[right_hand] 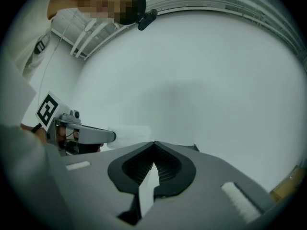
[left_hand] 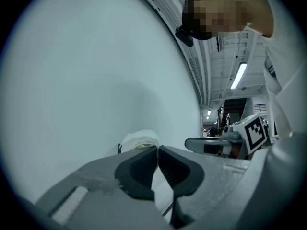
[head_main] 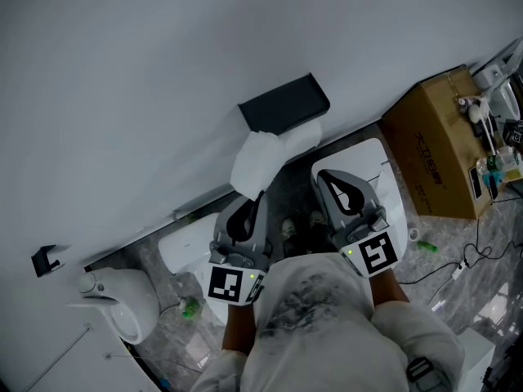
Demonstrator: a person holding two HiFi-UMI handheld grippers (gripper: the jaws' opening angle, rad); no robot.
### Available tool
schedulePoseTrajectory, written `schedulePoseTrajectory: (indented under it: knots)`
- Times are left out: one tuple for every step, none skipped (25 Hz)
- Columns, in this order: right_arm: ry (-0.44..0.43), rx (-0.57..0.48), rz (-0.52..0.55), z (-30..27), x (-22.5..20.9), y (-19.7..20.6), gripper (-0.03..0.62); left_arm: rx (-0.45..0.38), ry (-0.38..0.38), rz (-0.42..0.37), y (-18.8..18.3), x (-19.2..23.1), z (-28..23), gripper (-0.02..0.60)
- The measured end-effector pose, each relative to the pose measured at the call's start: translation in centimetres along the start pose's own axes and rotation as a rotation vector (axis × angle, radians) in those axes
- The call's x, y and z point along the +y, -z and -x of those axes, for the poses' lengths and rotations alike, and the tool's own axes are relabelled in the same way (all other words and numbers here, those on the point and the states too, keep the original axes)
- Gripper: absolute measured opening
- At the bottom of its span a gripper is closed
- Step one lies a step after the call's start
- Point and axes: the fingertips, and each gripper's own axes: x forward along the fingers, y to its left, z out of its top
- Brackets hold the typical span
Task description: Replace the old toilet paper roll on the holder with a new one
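A black holder (head_main: 286,104) is fixed on the pale wall. Just below it hangs a loose white mass of toilet paper (head_main: 263,158). My left gripper (head_main: 260,194) reaches up to the paper's lower edge and is shut on it. The paper (left_hand: 139,140) bulges just past the closed tips (left_hand: 157,148) in the left gripper view. My right gripper (head_main: 321,174) is level beside it, to the right of the paper, shut and empty, with its tips (right_hand: 154,143) together. From the right gripper view, the paper (right_hand: 132,132) sits at the tip of the left gripper (right_hand: 112,136).
A white toilet (head_main: 388,182) stands below the grippers. A cardboard box (head_main: 437,149) with small items on top stands at the right. A white rounded bin (head_main: 122,300) sits lower left, and a black hook (head_main: 45,260) is on the wall at far left. Cables lie on the floor at the right.
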Motion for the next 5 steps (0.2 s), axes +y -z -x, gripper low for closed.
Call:
schedulePoseTrajectory:
  knots:
    - [-0.004,-0.010,0.000,0.01,-0.01,-0.13,0.000,-0.002,0.005,-0.007,-0.01,-0.07,-0.03,0.015]
    - [-0.008,-0.022,0.002,0.04,-0.03,-0.27,0.001,-0.003,0.010,-0.013,-0.01,-0.15,-0.04,0.015]
    - [-0.009,-0.029,0.004,0.09,-0.08,-0.31,0.001,-0.005,0.014,-0.017,-0.02,-0.23,-0.06,0.015]
    - [-0.008,-0.031,0.007,0.15,-0.16,-0.27,0.002,-0.006,0.016,-0.019,-0.03,-0.30,-0.06,0.015]
    - [-0.007,-0.031,0.010,0.21,-0.24,-0.20,0.001,-0.008,0.019,-0.021,-0.04,-0.36,-0.07,0.017]
